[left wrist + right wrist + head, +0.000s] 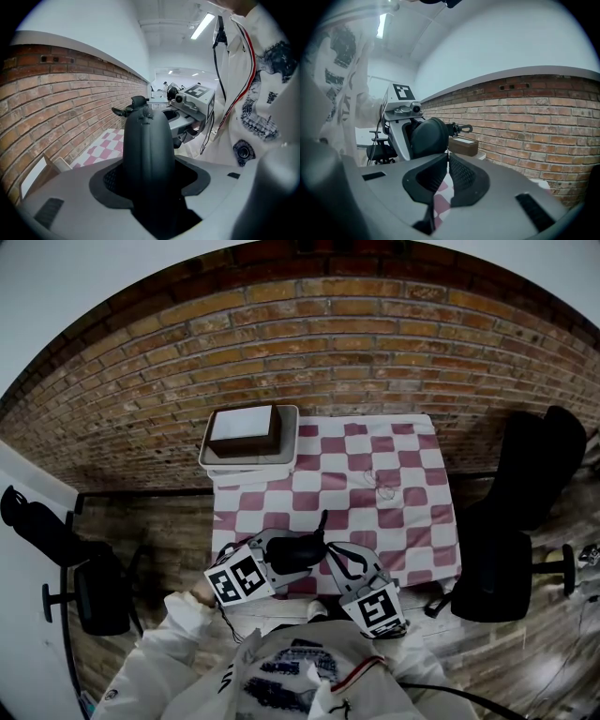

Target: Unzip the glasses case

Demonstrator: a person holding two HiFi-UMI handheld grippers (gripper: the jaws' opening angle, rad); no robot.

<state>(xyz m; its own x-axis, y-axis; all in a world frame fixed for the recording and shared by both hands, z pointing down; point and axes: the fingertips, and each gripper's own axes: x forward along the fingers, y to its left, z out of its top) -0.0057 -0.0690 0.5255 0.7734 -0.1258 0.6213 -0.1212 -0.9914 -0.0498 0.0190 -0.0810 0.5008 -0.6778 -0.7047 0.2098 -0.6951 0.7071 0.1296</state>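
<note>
The glasses case [298, 551], a dark semi-rigid shell that is probably light and slick, hangs above the counter's [412, 521] near edge. Our left gripper [279, 557] clamps its body. Our right gripper [330, 559] stands closed beside it. We judge the zipper [143, 112] to be the place to grip.

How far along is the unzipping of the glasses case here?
Done: the left gripper clamps the case. In hand: the right gripper, jaws together, sits at the case's end; whether it pinches anything is unclear. Left: the whole zip, which looks closed.
</note>
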